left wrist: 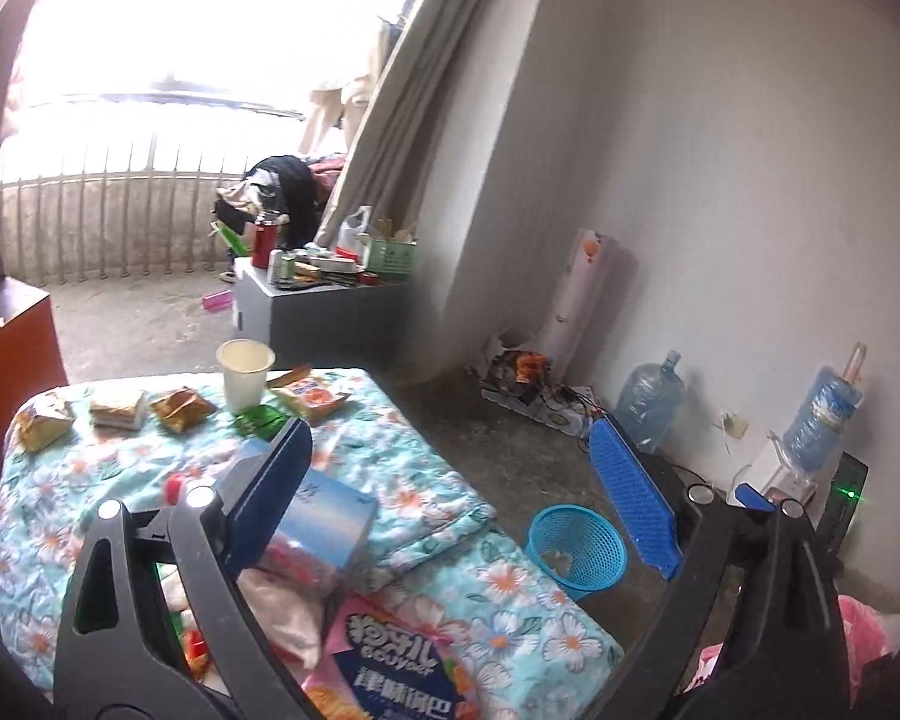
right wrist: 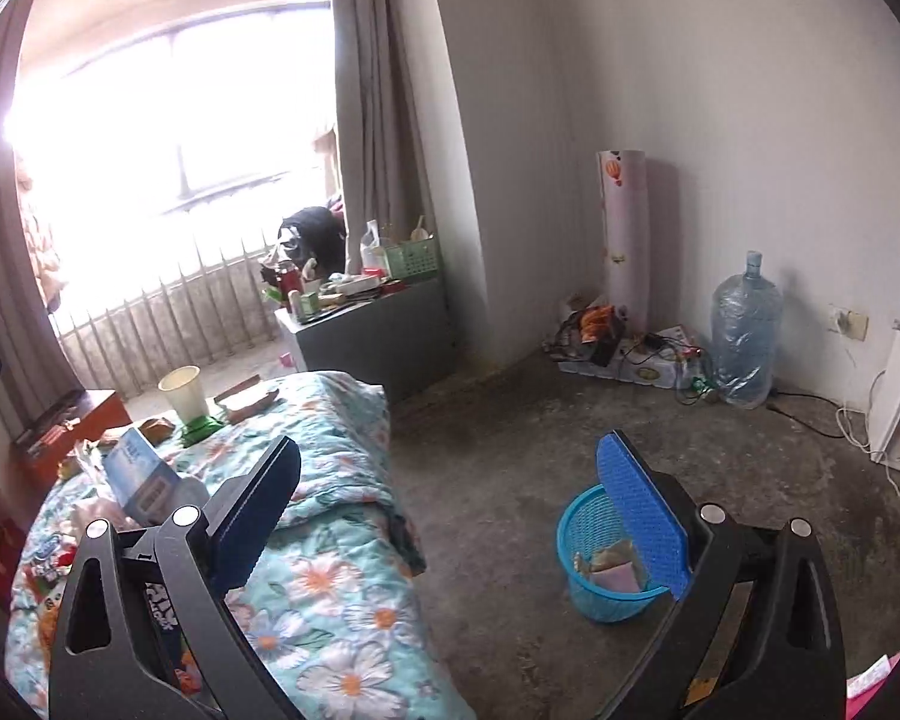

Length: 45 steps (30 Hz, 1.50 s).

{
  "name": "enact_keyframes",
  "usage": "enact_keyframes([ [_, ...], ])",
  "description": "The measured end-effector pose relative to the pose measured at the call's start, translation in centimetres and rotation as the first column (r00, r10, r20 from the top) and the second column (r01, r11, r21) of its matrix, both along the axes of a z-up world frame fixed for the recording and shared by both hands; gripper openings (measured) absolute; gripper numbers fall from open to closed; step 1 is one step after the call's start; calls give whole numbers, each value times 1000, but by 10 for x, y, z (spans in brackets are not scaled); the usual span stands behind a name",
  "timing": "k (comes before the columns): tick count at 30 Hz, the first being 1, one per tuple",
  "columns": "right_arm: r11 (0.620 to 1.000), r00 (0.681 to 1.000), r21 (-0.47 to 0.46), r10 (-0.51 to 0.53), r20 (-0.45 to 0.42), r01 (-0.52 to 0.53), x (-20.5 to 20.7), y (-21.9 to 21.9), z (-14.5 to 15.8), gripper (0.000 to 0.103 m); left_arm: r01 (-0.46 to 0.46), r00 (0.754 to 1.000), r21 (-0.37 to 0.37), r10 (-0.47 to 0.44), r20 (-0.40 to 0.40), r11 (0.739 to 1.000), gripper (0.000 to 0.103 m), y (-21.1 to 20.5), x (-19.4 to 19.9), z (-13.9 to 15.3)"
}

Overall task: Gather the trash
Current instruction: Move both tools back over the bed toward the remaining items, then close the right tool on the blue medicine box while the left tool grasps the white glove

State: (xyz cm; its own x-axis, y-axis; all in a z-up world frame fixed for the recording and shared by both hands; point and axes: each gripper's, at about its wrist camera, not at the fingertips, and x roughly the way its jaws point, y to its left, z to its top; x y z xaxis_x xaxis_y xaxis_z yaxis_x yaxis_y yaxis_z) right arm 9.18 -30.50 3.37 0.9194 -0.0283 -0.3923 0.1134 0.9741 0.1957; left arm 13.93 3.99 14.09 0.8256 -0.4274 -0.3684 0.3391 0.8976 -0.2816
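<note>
Now, from the left, wrappers (left wrist: 114, 408) and a paper cup (left wrist: 245, 373) lie scattered along the bed (left wrist: 510, 600), then a tissue box (left wrist: 330, 516) and a pink snack bag (left wrist: 390, 666) nearer me. Both my left jaws (left wrist: 468, 498) and right jaws (right wrist: 468, 516) stand wide apart, holding nothing. Light wrappers could slip from smooth pads, or I might snag the quilt instead. Further right on the floor, the blue basket (right wrist: 600, 576) already holds a few wrappers; a careless drop could miss its narrow rim
</note>
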Motion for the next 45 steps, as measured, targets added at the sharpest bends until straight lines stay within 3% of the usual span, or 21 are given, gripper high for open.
enact_keyframes([
  [5, 988, 991, 87, 132, -11, -131, 7, 25, -3, 96, -148, 989, -47, 147, -21, 988, 90, 67, -19, -12],
  [9, 968, 974, 126, 223, -30, -217, 18, 48, -5, 96, -195, 980, -38, 193, -40, 980, 90, 94, -33, -29],
  [16, 940, 948, 182, 308, -82, -290, 38, 77, -19, 94, -120, 987, -26, 116, -114, 992, 90, 91, -33, -67],
  [20, 928, 935, 191, 342, -98, -320, 45, 89, -25, 88, -68, 985, 41, 73, -159, 997, 88, 73, -21, -89],
  [25, 894, 901, 213, 422, -99, -395, 55, 103, -30, 74, -32, 978, 153, 63, -200, 988, 74, 50, 2, -111],
  [28, 865, 870, 211, 482, -102, -455, 64, 118, -32, 67, -36, 970, 168, 75, -230, 985, 65, 47, 16, -120],
  [35, 801, 807, 289, 576, -132, -525, 102, 144, -39, 66, -67, 948, 156, 111, -297, 986, 47, 60, 37, -136],
  [38, 757, 780, 404, 608, -150, -513, 126, 145, -49, 66, -74, 942, 140, 116, -314, 987, 40, 67, 40, -139],
  [42, 643, 720, 639, 666, -195, -421, 165, 146, -83, 66, -80, 936, 118, 115, -332, 990, 31, 74, 41, -143],
  [45, 575, 685, 738, 696, -214, -353, 183, 153, -107, 66, -85, 934, 102, 115, -337, 991, 25, 77, 41, -145],
])
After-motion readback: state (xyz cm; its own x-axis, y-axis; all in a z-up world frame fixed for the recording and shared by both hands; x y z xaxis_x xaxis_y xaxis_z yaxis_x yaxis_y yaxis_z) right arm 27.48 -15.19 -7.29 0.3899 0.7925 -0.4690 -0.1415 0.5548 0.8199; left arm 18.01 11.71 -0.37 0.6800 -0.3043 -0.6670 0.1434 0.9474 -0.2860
